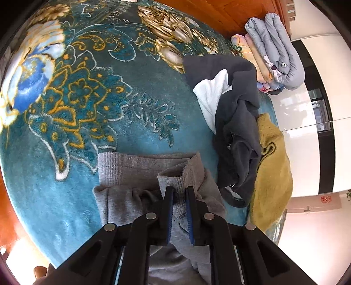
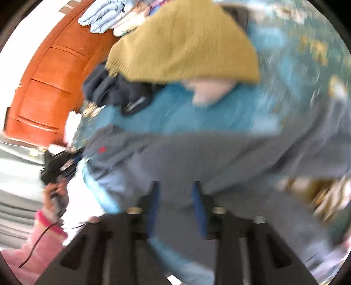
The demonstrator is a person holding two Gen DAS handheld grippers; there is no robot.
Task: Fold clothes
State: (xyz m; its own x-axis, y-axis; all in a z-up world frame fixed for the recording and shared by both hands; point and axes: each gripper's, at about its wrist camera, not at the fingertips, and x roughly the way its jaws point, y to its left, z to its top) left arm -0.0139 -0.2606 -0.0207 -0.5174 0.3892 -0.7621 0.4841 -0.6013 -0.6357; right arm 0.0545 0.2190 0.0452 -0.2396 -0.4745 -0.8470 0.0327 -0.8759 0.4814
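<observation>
A grey knit garment (image 1: 131, 175) lies on the teal floral blanket (image 1: 109, 98). My left gripper (image 1: 179, 193) is shut on the grey garment's ribbed cuff, held a little above the folded part. In the blurred right wrist view the same grey garment (image 2: 197, 157) spreads across the blanket (image 2: 175, 114). My right gripper (image 2: 175, 188) stands over the garment with its fingers apart; grey cloth lies between them, and the blur hides whether it is gripped. The left gripper (image 2: 59, 162) shows at the left, held by a hand.
A dark grey and white garment (image 1: 237, 122) and a mustard knit sweater (image 1: 272, 166) lie piled at the right. Folded quilts (image 1: 276, 54) rest against an orange wooden headboard (image 1: 208, 13). The mustard sweater (image 2: 186, 43) and the dark garment (image 2: 114, 92) also show in the right wrist view.
</observation>
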